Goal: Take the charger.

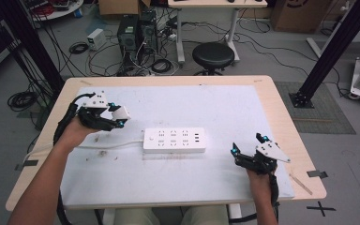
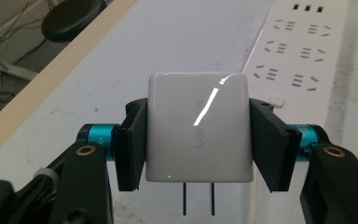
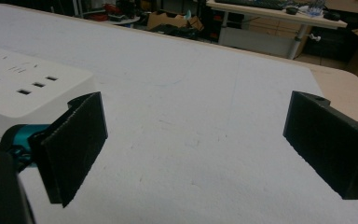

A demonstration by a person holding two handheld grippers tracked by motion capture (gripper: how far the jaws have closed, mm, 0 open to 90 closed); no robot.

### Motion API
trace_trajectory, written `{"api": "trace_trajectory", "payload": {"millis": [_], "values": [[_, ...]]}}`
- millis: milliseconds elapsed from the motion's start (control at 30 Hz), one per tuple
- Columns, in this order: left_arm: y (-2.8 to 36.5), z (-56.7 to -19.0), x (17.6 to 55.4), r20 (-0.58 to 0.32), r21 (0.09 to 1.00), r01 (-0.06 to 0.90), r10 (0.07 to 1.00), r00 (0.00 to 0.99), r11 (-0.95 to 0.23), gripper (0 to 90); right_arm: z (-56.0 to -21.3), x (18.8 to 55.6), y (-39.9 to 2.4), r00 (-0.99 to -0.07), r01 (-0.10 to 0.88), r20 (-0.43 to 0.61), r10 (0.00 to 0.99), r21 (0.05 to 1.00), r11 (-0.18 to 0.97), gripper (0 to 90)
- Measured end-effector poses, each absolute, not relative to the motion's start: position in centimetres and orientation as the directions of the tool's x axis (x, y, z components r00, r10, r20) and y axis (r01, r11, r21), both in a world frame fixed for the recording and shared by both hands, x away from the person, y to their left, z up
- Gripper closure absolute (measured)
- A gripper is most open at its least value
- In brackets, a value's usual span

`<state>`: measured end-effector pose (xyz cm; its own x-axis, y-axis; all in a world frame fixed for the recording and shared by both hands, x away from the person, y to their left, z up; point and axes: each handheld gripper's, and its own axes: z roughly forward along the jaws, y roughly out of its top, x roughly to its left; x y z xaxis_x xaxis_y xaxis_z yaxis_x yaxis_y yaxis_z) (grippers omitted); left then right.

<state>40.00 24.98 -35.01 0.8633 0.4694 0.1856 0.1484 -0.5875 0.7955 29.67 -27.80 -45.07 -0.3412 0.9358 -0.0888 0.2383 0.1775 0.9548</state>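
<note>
Left tongs (image 2: pixel 198 140) are clamped on the white charger (image 2: pixel 199 126), prongs pointing down, lifted beside the power strip (image 1: pixel 174 140). Right tongs (image 3: pixel 196 149) sit wide open, empty. Charger logo's unreadable.

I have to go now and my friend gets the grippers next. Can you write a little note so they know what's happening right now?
Left gripper: shut on the white charger plug, held up off the table, its two prongs free and pointing toward the camera.
Right gripper: open, holding nothing, low over the white mat to the right of the power strip.
Power strip: lies flat mid-table, every socket empty, cord running off to the left.
Done: plug picked up.
Left, most likely: line up the prongs and push the plug into a socket; the right gripper could steady the strip.
</note>
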Motion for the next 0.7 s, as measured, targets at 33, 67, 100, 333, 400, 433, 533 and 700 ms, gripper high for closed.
{"api": "trace_trajectory", "payload": {"millis": [33,67,100,333,400,433,533,700], "values": [[24.8,-34.9,39.5,0.195,0.796,0.136,0.463,0.865,-0.589,42.6,-45.1,29.7,-27.8,-0.342,0.240,-0.087,0.936,0.955,0.177,6.2],[24.6,-34.8,39.1,0.202,0.799,0.125,0.459,0.865,-0.588,42.6,-45.1,29.7,-27.8,-0.342,0.241,-0.087,0.936,0.954,0.177,6.2],[24.5,-34.6,38.6,0.209,0.800,0.114,0.452,0.867,-0.589,42.6,-45.1,29.7,-27.8,-0.344,0.237,-0.091,0.935,0.955,0.180,6.2],[23.2,-34.1,36.0,0.232,0.818,0.047,0.404,0.885,-0.574,42.6,-45.1,29.7,-27.9,-0.340,0.238,-0.080,0.937,0.957,0.168,6.2],[22.6,-34.1,35.3,0.233,0.824,0.032,0.389,0.891,-0.566,42.5,-45.1,29.7,-27.9,-0.343,0.237,-0.084,0.936,0.956,0.172,6.2],[22.5,-34.1,35.2,0.233,0.824,0.026,0.381,0.895,-0.565,42.5,-45.1,29.7,-27.9,-0.342,0.239,-0.081,0.936,0.956,0.170,6.2],[21.7,-34.3,34.5,0.225,0.833,0.012,0.359,0.906,-0.553,42.5,-45.1,29.7,-27.9,-0.342,0.239,-0.078,0.936,0.957,0.167,6.2],[20.2,-34.5,33.5,0.211,0.856,-0.003,0.344,0.915,-0.517,42.5,-45.0,29.8,-27.9,-0.347,0.243,-0.072,0.935,0.956,0.163,6.2]]}}
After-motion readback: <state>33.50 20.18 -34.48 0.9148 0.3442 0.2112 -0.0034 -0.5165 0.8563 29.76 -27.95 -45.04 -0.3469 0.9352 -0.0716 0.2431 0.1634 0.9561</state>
